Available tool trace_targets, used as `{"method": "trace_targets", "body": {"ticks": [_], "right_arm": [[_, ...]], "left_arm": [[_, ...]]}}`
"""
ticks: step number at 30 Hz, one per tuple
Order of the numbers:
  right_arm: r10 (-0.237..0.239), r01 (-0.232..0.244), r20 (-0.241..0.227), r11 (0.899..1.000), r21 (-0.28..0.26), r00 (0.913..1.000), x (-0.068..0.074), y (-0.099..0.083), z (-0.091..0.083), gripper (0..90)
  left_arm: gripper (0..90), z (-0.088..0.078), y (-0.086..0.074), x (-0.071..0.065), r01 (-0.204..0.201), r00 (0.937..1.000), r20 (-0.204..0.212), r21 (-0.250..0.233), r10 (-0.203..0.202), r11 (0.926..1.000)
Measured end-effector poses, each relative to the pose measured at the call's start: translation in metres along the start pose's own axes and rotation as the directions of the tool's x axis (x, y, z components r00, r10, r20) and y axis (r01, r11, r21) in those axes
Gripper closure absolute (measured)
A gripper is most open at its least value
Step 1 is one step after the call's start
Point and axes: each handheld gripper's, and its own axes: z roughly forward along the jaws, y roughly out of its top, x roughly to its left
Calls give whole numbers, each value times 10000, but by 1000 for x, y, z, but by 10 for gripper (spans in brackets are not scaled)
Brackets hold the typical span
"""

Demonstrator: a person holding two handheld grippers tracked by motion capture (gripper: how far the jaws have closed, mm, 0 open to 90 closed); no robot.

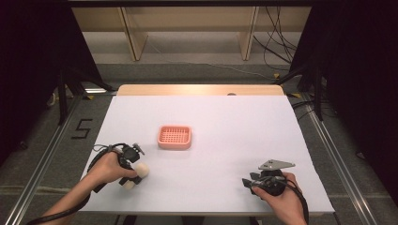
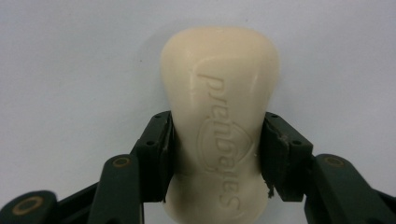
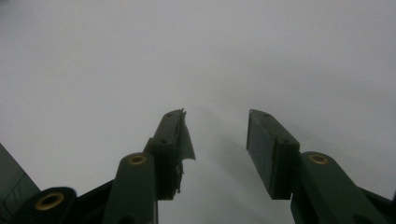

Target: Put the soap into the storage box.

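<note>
While the cream soap bar [image 2: 219, 121] lies on the white table [image 1: 225, 122] at about 8 o'clock from the pink basket [image 1: 174, 137], it is clamped at its narrow waist by the left gripper [image 2: 217, 154], both pads pressed against its sides. At 4 o'clock from the basket, the right gripper [image 3: 219, 154] is held low over the table, jaws parted, nothing between them.

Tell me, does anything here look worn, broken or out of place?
Yes: the right gripper's left pad is torn, its lining peeling off in a ragged flap. The left gripper, clamped on the soap, has a frayed pad too.
</note>
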Motion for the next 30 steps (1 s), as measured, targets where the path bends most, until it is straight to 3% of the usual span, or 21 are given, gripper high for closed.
{"method": "trace_targets", "body": {"ticks": [7, 9, 11, 12, 13, 14, 17, 19, 21, 22, 23, 24, 26, 30], "right_arm": [[5, -5, 7, 10000, -8, 10000, 0, 0, 0, 569], [18, -18, -4, 10000, -20, 10000, 0, 0, 0, 569], [20, -20, -1, 10000, -53, 10000, 0, 0, 0, 569], [19, -19, 15, 10000, -47, 10000, 0, 0, 0, 569], [-131, 132, 40, 9998, -121, 9999, -1, 0, 1, 569], [-145, 145, 56, 9998, -122, 9999, -1, 0, 0, 569], [60, -59, 40, 9999, -157, 10000, 0, 1, -1, 569], [-242, 247, 112, 9985, -489, 9996, -1, 1, -1, 569], [-123, 129, 118, 9988, -480, 9999, 0, 1, -1, 569], [-252, 256, 78, 9980, -573, 9997, -2, 2, -1, 569], [-89, 94, 97, 9988, -485, 9999, -1, 1, -1, 569], [-315, 316, 26, 9977, -606, 9995, -2, 2, 0, 569], [-102, 107, 111, 9988, -476, 9999, 0, 1, -1, 569], [-167, 171, 72, 9985, -514, 9998, -1, 1, -1, 569]], "left_arm": [[484, -4, -6, -1, 119, 9999, 44, -568, -117, 9983], [485, -5, -7, 1, -93, 10000, 13, -657, 94, 9978], [486, -6, -9, -1, 163, 9999, 67, -935, -157, 9955], [486, -7, -9, 1, -64, 10000, 67, -879, 70, 9961], [486, -7, -10, -1, 132, 9999, 97, -1017, -122, 9947], [486, -7, -10, 2, -182, 9998, 41, -1052, 187, 9943], [486, -7, -11, 3, -202, 9998, 29, -1243, 207, 9920], [486, -6, -13, 2, 81, 10000, 23, -1614, -78, 9869], [486, -6, -14, 2, 143, 9999, 12, -1798, -143, 9836], [486, -6, -14, 2, 127, 9999, 36, -1820, -123, 9832], [487, -7, -15, 2, 102, 9999, -36, -1899, -111, 9818], [487, -7, -15, 2, 47, 10000, -44, -1987, -56, 9800], [487, -9, -15, 1, 12, 10000, -94, -2048, -31, 9788], [487, -11, -15, 1, -8, 9999, -105, -2207, -15, 9753]]}}
